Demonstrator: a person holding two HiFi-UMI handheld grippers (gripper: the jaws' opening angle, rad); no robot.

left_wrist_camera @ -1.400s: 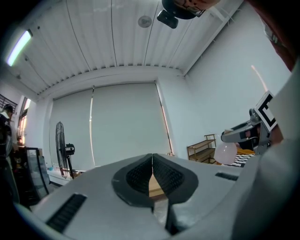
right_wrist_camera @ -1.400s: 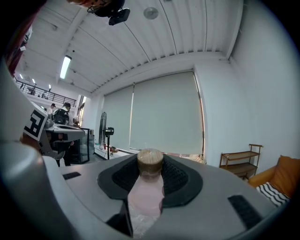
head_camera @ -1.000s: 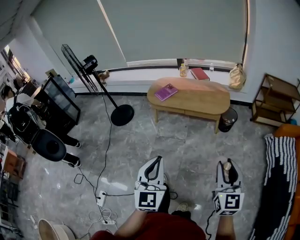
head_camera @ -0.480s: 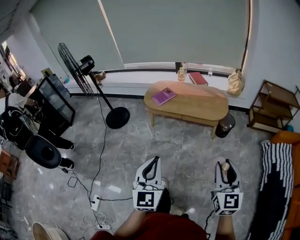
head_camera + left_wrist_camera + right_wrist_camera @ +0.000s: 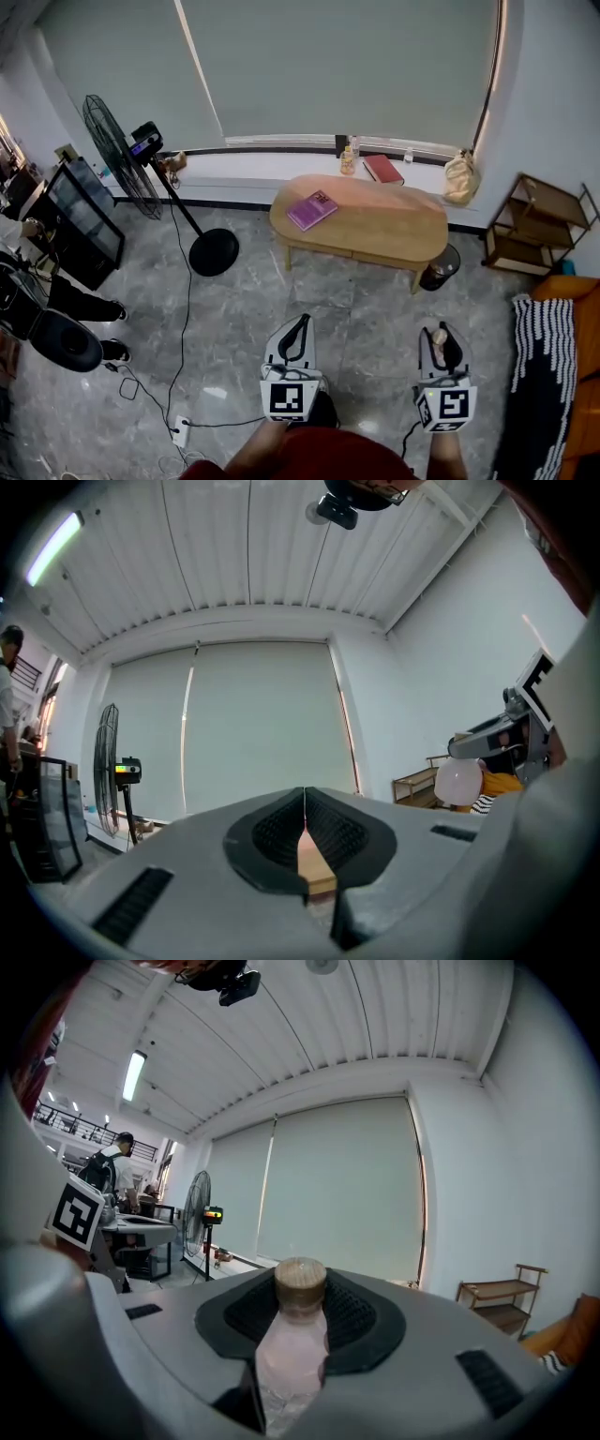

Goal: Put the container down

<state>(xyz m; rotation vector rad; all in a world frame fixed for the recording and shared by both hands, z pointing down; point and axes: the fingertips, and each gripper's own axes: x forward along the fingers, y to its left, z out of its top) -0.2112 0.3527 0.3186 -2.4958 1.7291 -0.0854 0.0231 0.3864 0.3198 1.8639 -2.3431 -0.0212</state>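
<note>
Left gripper (image 5: 298,330): jaws pressed together, nothing between them. Right gripper (image 5: 441,345): jaws part-way apart, clamped on the container (image 5: 296,1340), a clear pinkish bottle with a tan cap, upright between the pads. Both are held low over the grey floor (image 5: 234,309), in front of the person. Well beyond: oval wood table (image 5: 384,225) with a purple book (image 5: 312,210) on it, bin (image 5: 437,270) by its right end, fan (image 5: 120,150) at left, shelf (image 5: 534,230) at right.
</note>
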